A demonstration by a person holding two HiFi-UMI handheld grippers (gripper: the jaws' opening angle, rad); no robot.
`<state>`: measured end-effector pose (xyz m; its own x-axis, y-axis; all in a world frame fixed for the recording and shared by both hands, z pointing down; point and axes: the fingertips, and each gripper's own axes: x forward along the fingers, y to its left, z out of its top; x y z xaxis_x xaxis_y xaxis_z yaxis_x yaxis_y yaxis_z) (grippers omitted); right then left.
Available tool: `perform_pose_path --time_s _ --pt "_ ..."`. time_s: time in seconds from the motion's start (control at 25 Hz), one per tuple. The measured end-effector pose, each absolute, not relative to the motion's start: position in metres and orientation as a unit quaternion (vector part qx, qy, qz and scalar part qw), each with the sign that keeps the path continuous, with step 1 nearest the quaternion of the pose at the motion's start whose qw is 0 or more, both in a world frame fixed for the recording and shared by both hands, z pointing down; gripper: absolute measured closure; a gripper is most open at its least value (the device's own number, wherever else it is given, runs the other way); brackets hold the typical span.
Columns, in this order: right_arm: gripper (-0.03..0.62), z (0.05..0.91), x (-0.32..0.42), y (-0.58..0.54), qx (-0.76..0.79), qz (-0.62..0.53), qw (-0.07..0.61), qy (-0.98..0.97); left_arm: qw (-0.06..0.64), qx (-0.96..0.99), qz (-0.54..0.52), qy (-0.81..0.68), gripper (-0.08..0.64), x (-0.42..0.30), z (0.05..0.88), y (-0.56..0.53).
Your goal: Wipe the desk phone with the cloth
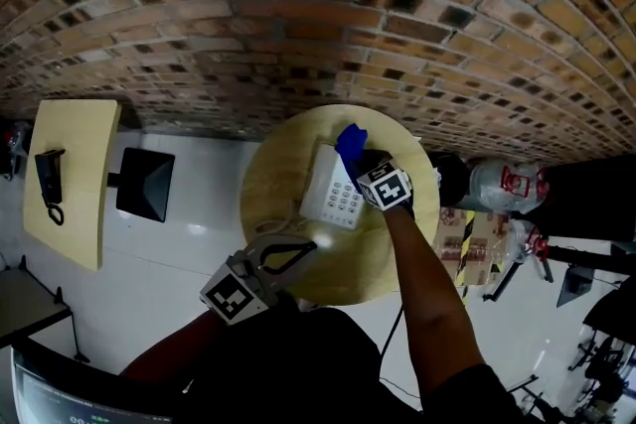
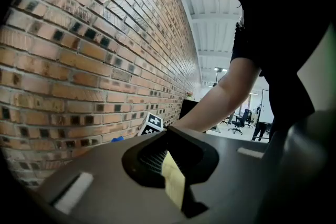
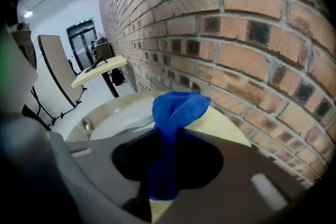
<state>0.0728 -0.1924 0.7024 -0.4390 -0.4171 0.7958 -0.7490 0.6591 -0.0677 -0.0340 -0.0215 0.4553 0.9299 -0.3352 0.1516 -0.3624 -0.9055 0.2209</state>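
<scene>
A white desk phone lies on the round wooden table, close to the brick wall. My right gripper is shut on a blue cloth, which bunches out past the jaws over the phone's far end. In the right gripper view the cloth stands up between the jaws of that gripper, with the phone just beyond it. My left gripper hovers at the table's near edge, apart from the phone. Its jaws are shut with nothing between them.
The brick wall runs right behind the table. A second table at the left carries a black handset, with a black stool beside it. Cardboard boxes and a white bag stand to the right.
</scene>
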Motion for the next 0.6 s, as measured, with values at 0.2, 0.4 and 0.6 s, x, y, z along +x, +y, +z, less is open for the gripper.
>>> perform_pose_path --time_s 0.2,0.4,0.6 --pt "0.497 0.713 0.044 -0.135 0.315 0.214 0.381 -0.843 0.130 0.973 0.051 -0.185 0.572 -0.041 0.456 -0.026" --pt "0.497 0.732 0.013 -0.039 0.244 0.214 0.409 -0.853 0.126 0.976 0.045 -0.172 0.572 -0.030 0.455 -0.025" --pt "0.497 0.727 0.004 -0.003 0.248 0.230 0.377 -0.862 0.124 0.977 0.048 -0.164 0.572 -0.025 0.453 -0.021"
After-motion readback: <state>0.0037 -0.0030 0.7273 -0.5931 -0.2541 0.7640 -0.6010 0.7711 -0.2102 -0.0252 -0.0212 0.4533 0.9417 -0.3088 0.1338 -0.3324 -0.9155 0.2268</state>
